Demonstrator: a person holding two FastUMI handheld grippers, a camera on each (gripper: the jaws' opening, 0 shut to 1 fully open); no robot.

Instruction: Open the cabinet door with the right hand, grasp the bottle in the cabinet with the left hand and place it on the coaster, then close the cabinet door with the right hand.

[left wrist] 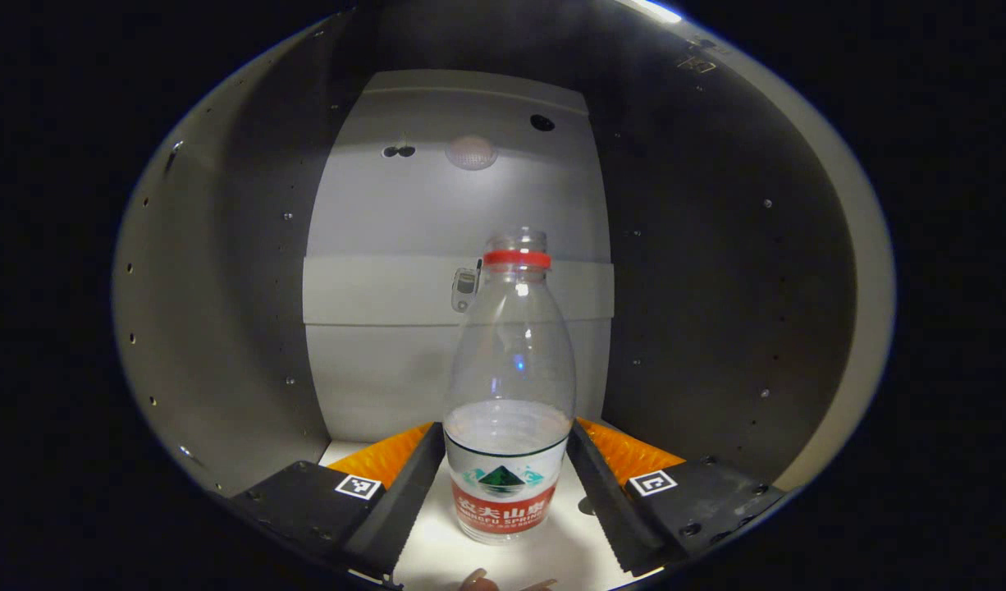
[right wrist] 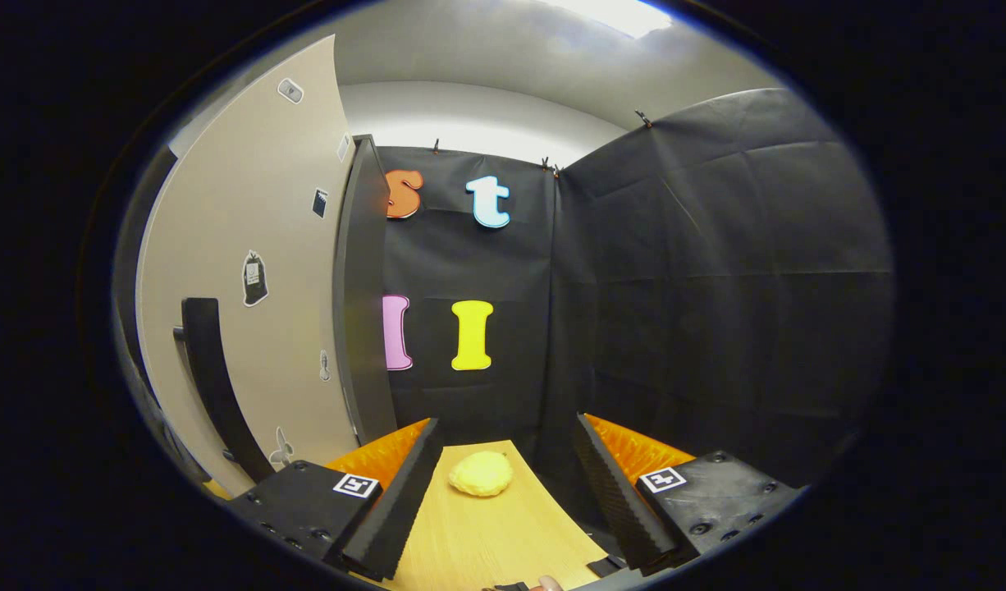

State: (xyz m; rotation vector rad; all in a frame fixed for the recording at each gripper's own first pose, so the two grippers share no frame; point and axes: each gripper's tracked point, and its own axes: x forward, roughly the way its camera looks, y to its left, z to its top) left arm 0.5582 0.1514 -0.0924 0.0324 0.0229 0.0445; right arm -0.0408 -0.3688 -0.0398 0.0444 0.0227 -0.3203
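The cabinet (left wrist: 224, 312) stands open, its pale back panel lit and its side walls dark, and the cabinet door (right wrist: 249, 271) is swung wide in the right gripper view, its dark handle (right wrist: 212, 377) near the lower edge. Beyond that door a wooden desk (right wrist: 486, 533) carries a small yellow coaster (right wrist: 481, 474), which waits empty. Inside the cabinet, the clear water bottle (left wrist: 509, 386) stands upright on the white shelf floor (left wrist: 437, 550), uncapped, with a red neck ring and a printed label low on its body. The left claw (left wrist: 507, 484) is spread apart with the bottle's base between its two fingers, neither appearing to press yet. The right claw (right wrist: 503, 484) is likewise apart and holds nothing. The step in hand looks to be the grasp: closing squarely on the labelled lower body, gently, since thin plastic would likely buckle, then lifting straight so it stays upright.
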